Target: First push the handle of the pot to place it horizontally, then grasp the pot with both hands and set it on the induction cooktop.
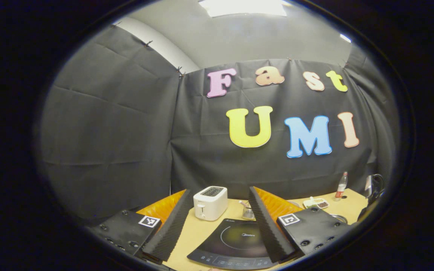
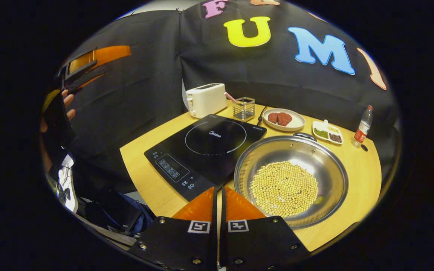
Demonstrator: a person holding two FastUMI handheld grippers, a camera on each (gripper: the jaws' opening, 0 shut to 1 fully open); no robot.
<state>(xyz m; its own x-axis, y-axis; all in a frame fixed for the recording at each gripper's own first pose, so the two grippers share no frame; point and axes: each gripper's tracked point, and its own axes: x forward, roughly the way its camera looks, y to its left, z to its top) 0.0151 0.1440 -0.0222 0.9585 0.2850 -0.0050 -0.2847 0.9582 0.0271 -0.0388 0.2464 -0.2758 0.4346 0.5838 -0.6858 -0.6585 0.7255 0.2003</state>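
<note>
In the right gripper view the pot (image 2: 291, 180), a wide steel pan with a layer of pale beans across its bottom, sits on the yellow surface (image 2: 360, 169) at lower centre-right of the frame, its rim just beside the right edge of the black induction cooktop (image 2: 205, 150). A dark handle (image 2: 304, 135) shows at the pot's far rim, toward the top of the frame. The right tongs (image 2: 219, 195) are clenched, the two orange fingers pressed together with nothing between them, their tips over the gap where cooktop and pot meet. Behind the cooktop stand a white toaster (image 2: 205, 99) and a small wire basket (image 2: 243, 108); to the right of those lie a plate with red pieces (image 2: 284, 119), a divided dish (image 2: 327, 132) and a bottle (image 2: 363, 127). At the upper left edge of this view a hand (image 2: 66, 105) holds the other gripper, raised off to the side of the surface. The left gripper view looks higher, mostly at the booth wall, with the left tongs (image 1: 217, 218) released, fingers spread wide apart at the bottom of the frame, and the cooktop (image 1: 236, 241) and toaster (image 1: 210, 203) low between them; the dish (image 1: 317, 203) and bottle (image 1: 340, 185) sit at lower right.
</note>
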